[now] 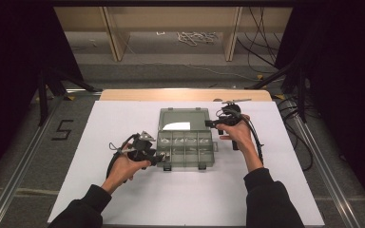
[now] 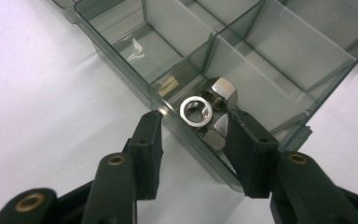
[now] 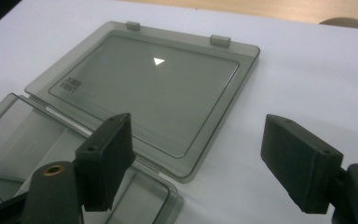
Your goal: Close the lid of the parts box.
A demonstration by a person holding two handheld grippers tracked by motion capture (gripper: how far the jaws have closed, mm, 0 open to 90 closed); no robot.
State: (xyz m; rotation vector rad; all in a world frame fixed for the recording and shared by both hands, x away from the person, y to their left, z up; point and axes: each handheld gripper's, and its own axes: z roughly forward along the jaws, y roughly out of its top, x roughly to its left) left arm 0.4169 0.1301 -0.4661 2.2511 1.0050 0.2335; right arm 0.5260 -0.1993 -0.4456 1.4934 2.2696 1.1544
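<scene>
Washer [image 2: 196,111] lying flat, hole upward, atop nuts [image 2: 220,95]

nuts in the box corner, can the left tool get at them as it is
Probably yes. The left tool is open, its jaws astride the box wall beside the nuts; the lid lies flat, open. That wall may block one jaw.

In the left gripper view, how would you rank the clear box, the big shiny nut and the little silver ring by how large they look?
1. Clear box, by far the largest, running out of the picture.
2. Hex nut, partly behind the ring.
3. Ring, which looks nearly as wide as the nut; it lies nearer the camera, so this order is unsure.
</scene>
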